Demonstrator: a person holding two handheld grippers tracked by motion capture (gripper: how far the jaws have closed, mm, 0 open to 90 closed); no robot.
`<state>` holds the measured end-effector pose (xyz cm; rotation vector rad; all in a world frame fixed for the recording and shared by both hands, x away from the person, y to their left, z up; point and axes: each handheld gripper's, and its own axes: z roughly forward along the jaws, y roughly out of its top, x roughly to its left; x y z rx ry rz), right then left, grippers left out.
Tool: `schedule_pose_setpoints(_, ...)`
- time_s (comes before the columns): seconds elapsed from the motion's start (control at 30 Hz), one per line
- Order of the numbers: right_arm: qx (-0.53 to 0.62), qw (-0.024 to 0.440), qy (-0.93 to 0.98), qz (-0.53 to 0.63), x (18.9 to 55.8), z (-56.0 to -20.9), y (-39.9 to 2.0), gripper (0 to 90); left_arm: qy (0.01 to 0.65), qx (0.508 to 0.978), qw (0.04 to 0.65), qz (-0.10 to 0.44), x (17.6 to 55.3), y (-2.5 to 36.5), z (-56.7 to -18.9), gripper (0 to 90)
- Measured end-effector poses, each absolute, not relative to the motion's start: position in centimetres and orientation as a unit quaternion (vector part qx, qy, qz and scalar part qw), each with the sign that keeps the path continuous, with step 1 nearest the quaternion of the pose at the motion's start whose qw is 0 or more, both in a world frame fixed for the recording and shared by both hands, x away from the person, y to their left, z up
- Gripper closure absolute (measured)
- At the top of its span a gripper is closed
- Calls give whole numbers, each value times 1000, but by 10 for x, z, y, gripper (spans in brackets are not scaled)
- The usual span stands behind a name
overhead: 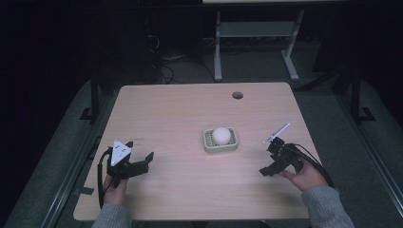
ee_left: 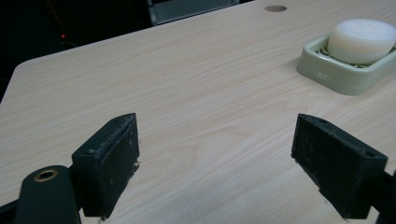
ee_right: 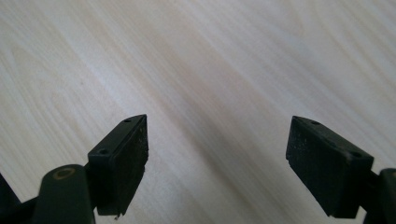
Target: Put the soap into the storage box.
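**Both grippers held open, soap resting in its dish**

The left gripper (overhead: 141,159) is being held low over the near left part of the table (overhead: 180,109), its jaws spread wide with bare wood between them. The right gripper (overhead: 269,156) is being held near the right edge, its jaws likewise parted and nothing being gripped. A pale green soap dish (overhead: 220,140) is sitting near the middle of the table, between the two grippers and apart from both. A round white bar of soap (overhead: 221,135) is being carried inside it, lying flat on the slotted floor. In the left gripper view, the dish (ee_left: 348,74) and soap (ee_left: 362,39) are seen at the upper right.
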<state>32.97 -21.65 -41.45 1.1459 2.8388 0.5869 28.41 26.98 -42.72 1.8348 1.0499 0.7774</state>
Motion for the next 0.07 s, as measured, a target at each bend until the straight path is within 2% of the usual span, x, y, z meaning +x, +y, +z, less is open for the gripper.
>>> schedule_pose_setpoints(0.07, 366, 14, 911, 189, 325, -417, -217, 202, 420, 735, 432, 311, 284, 269, -428, 148)
